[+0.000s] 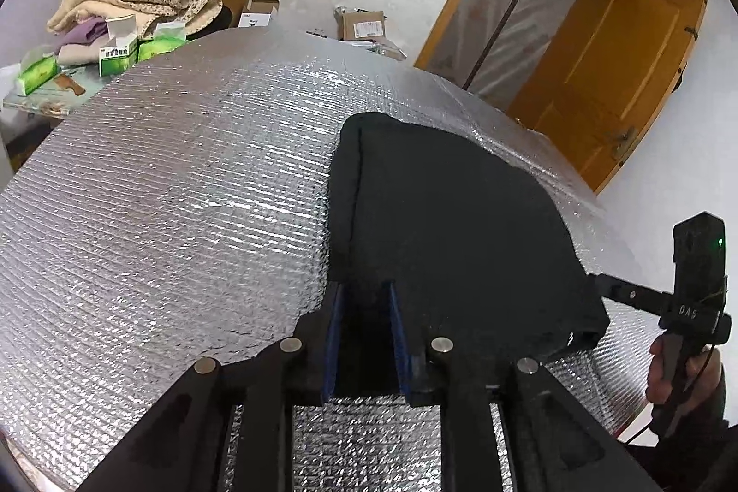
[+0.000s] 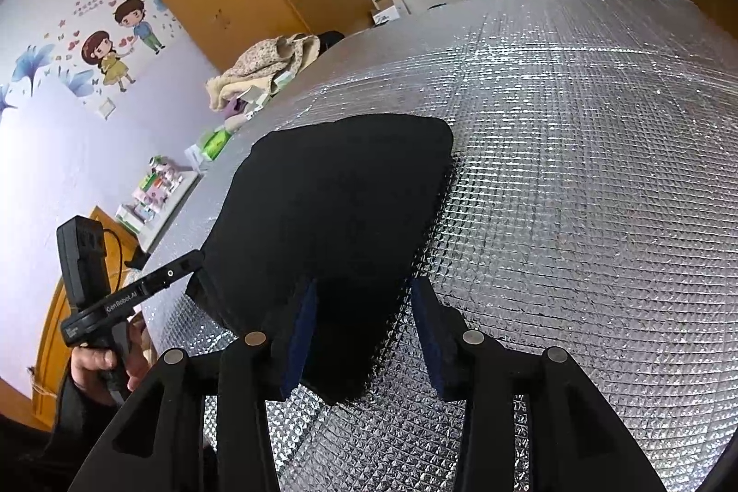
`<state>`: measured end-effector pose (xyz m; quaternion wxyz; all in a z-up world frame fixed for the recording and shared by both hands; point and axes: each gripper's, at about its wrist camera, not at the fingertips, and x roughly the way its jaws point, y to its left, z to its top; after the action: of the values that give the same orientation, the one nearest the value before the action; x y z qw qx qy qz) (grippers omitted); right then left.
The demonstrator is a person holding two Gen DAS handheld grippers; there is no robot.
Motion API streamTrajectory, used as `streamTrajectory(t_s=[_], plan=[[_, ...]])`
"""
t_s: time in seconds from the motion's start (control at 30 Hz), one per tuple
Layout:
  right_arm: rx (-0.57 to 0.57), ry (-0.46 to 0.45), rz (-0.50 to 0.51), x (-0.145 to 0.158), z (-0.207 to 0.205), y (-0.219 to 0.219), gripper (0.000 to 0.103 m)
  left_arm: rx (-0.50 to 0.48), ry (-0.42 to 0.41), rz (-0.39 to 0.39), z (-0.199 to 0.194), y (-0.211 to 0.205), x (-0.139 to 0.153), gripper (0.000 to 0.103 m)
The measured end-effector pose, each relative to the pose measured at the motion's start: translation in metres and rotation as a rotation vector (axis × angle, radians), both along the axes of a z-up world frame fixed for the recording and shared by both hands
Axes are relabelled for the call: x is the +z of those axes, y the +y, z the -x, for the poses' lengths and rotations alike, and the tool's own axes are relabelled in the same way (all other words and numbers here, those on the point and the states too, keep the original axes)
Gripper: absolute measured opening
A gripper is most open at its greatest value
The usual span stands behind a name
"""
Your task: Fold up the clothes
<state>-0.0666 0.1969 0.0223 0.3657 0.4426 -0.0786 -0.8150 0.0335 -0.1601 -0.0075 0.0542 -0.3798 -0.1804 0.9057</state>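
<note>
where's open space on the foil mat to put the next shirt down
Bare silver mat stretches left of the black garment, up to the side table clutter. Right of it is bare too. Crowded: the near edge, where both tools meet the garment.

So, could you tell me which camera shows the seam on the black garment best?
The left wrist view: the seam runs plainly down the black garment near its left edge. In the right wrist view the same garment is a uniform dark shape with no seam discernible.

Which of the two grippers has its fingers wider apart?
The right gripper: its blue pads stand wide around the black garment's corner. The left gripper's pads are closer together, cloth between them.
</note>
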Motion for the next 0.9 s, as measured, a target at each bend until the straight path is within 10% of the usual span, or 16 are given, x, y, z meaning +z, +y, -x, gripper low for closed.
streamTrajectory(t_s=[0.33,0.9], plan=[[0.061,0.096,0.007,0.018,-0.013,-0.012,0.043,-0.019,0.110,0.062,-0.012,0.017,0.038,0.020],[0.134,0.186,-0.129,-0.004,-0.034,-0.040,0.047,-0.100,0.015,0.203,0.005,0.078,0.009,0.020]])
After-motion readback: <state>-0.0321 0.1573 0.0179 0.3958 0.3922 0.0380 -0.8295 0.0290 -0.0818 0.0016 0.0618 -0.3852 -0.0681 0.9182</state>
